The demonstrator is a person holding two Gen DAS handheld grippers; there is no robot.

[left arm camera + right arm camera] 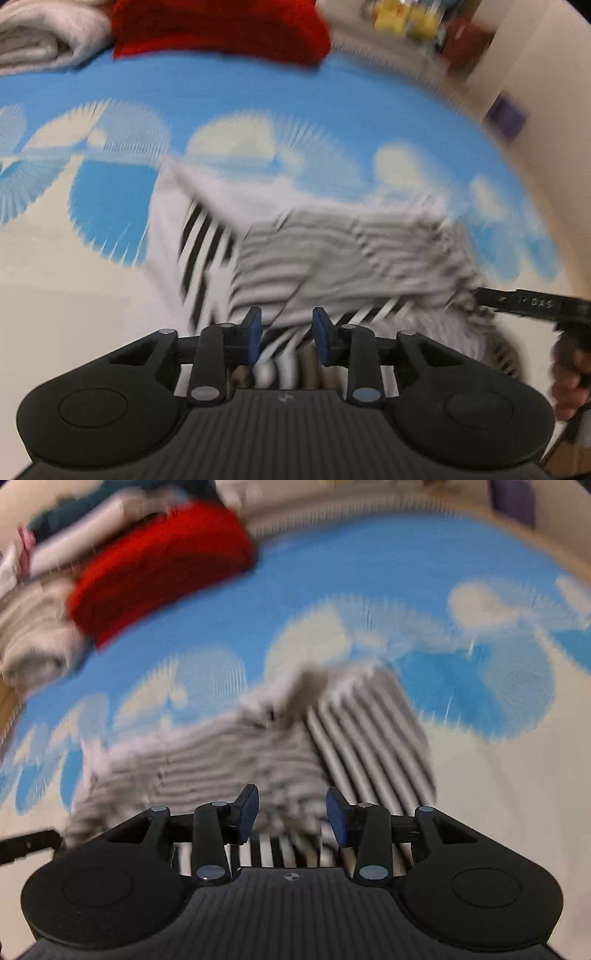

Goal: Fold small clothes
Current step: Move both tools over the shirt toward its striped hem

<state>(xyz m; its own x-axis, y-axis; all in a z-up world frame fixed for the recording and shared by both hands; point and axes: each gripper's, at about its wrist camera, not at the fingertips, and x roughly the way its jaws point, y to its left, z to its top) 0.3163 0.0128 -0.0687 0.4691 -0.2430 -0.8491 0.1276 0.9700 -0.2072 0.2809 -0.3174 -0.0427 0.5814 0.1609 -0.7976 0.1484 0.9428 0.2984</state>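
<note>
Nearest the lens in the left wrist view are the left tongs (287, 338), their blue pads apart, with striped cloth lying in the gap and under them; motion blur hides whether the pads press on it, so I cannot tell if it is gripped. The right tongs (291, 818) stand a little wider, also over striped cloth, and their grip is equally unclear.

The striped garment (332, 258), white with dark bars, lies on a blue and cream patterned surface (221, 96), directly ahead of and beneath both tongs. It looks partly folded, with one flap laid over the body. Its long axis seems to run crosswise between the two tongs, the left pair at one near edge and the right pair at the other; the right pair's black finger shows at the far right of the left view, beside the cloth's edge.

Beyond the tongs, well apart from the garment, a red folded item (221, 29) sits next to a pale folded pile (40, 37).

Both hands look about equally near, so the next fold would probably carry the near edge forward, away from the tongs.
</note>
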